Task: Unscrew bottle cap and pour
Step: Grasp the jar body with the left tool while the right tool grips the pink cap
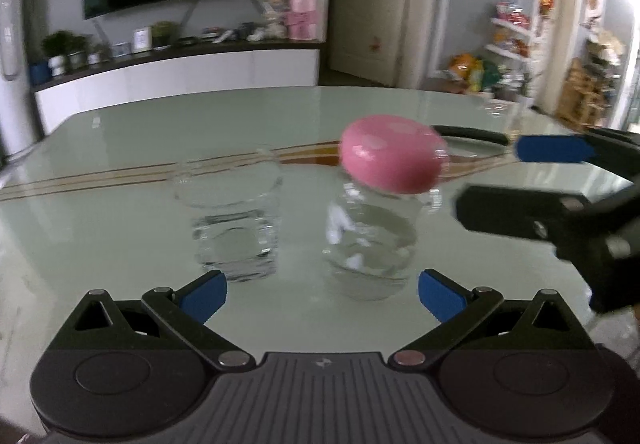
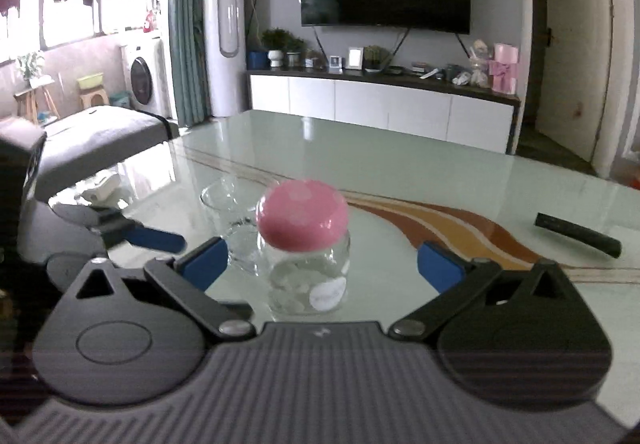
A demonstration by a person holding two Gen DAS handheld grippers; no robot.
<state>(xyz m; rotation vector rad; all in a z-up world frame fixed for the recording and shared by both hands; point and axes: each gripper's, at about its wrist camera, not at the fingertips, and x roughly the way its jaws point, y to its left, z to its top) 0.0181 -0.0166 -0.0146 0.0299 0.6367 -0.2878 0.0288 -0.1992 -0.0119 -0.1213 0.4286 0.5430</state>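
Glossy pale-green table (image 2: 400, 172), pink-capped jar (image 2: 308, 268), glass cup (image 1: 228, 220), black stick (image 2: 578, 234)

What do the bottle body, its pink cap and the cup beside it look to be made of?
Bottle: clear, glossy, likely glass; the table shows through its walls.
Pink cap: opaque, smooth, soft sheen, probably plastic.
Cup: clear, with bright reflections and a thick-looking base, likely glass.

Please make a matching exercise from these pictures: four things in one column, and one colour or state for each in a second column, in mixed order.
Things:
1. bottle cap
2. drinking glass
3. left gripper
4. gripper pads

Descriptions:
a. blue
b. pink, on the bottle
c. open, holding nothing
d. clear, upright beside the bottle

Pairs: 1-b, 2-d, 3-c, 4-a
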